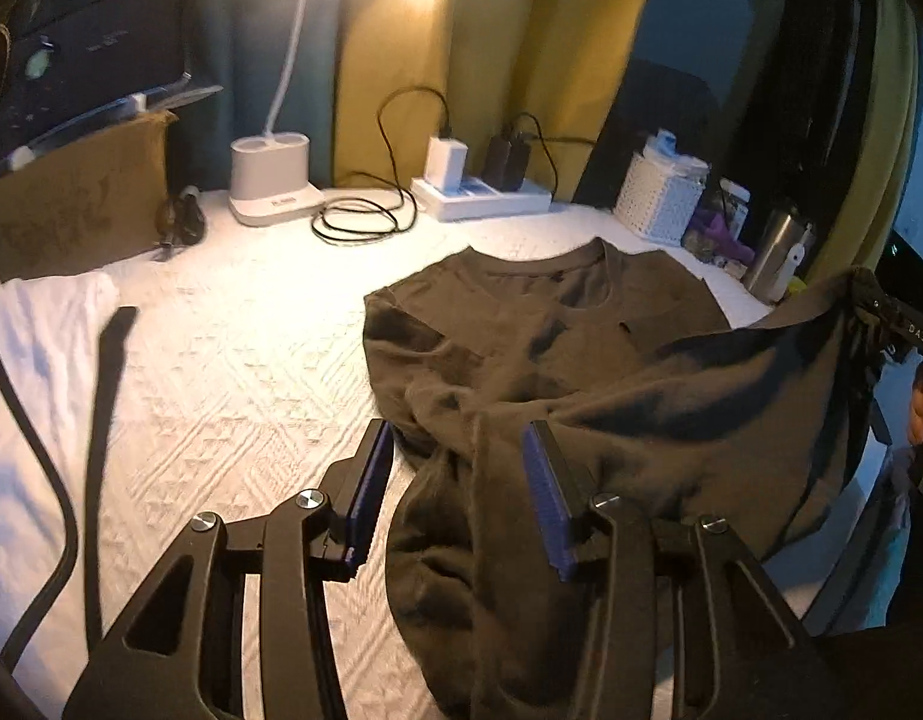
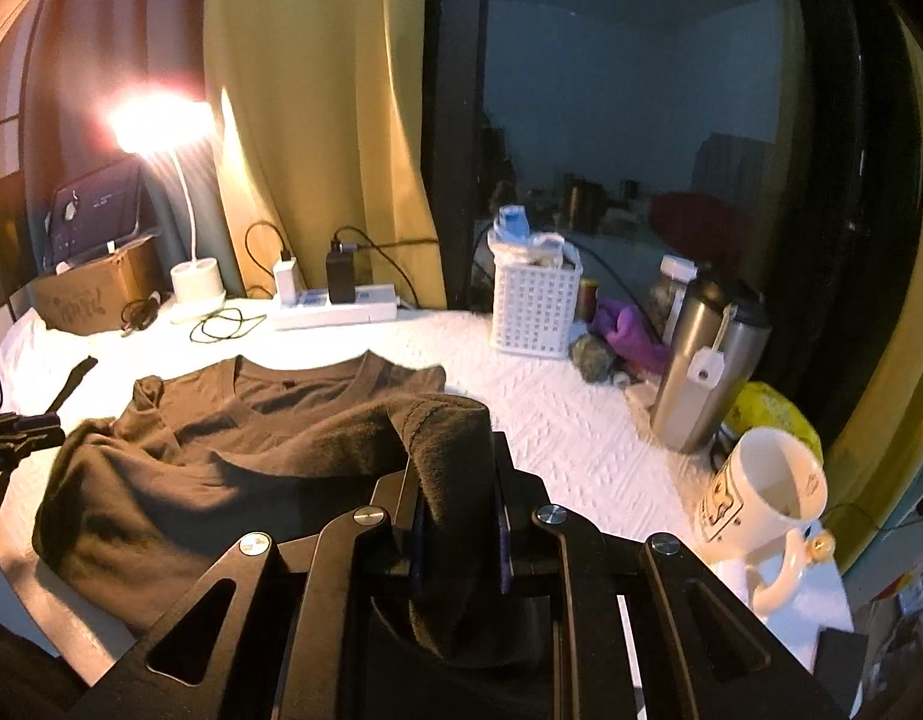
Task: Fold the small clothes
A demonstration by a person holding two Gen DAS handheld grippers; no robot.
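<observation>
Nearest the lens in the left wrist view, the left hand-held gripper stands released: its 2 blue pads are apart, and a fold of the brown T-shirt lies loose between them without being pressed. In the right wrist view, the right hand-held gripper is clenched on a bunched edge of the same T-shirt, lifting that side clear of the bed, probably so it can be carried over the body of the garment as a fold. The rest of the shirt lies spread on the white quilted bed, collar pointing away toward the curtain.

Beyond it, against the curtain, stand 1 desk lamp, switched on, and 1 power strip with 2 chargers plugged in. To the right are 1 white basket, 1 steel flask and 1 mug, all well apart from the shirt.
</observation>
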